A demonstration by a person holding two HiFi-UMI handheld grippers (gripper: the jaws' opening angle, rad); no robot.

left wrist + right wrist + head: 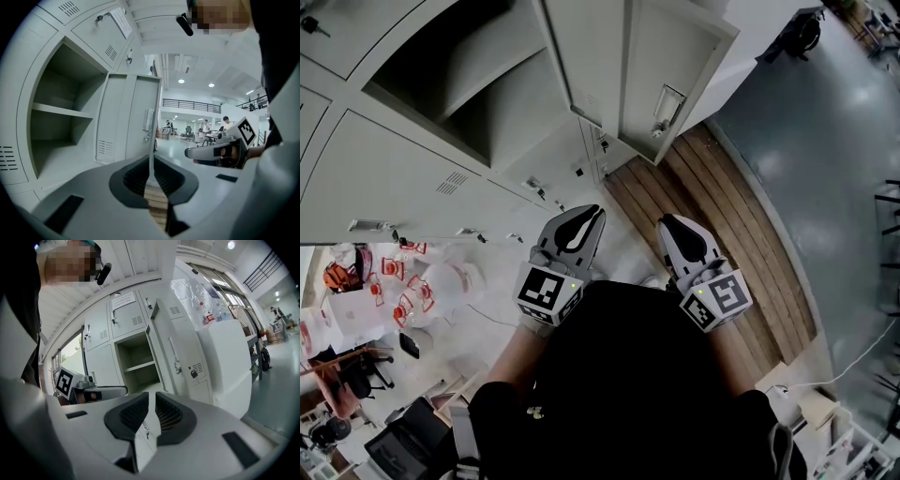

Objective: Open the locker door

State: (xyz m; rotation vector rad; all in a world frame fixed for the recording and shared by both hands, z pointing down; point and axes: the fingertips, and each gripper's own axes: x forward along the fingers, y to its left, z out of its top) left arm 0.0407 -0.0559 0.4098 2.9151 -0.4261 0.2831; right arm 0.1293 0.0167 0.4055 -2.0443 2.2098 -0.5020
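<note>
The grey locker (459, 89) stands with its door (670, 75) swung wide; one shelf (61, 112) crosses the bare inside. The door's handle and lock (148, 123) face me in the left gripper view. The same open door (171, 352) and compartment (136, 364) show in the right gripper view. My left gripper (584, 218) and right gripper (673, 226) are held side by side in front of my body, below the locker and apart from it. Both are shut, with nothing between the jaws. Each shows in the other's view: right gripper (220, 151), left gripper (93, 390).
Closed lockers (403, 187) surround the open one. A wooden platform (712, 216) lies under the door, with grey floor (834, 141) beyond it. A white cabinet (225, 362) stands right of the lockers. Red-and-white clutter (394, 291) sits at the lower left. People (226, 123) stand far off.
</note>
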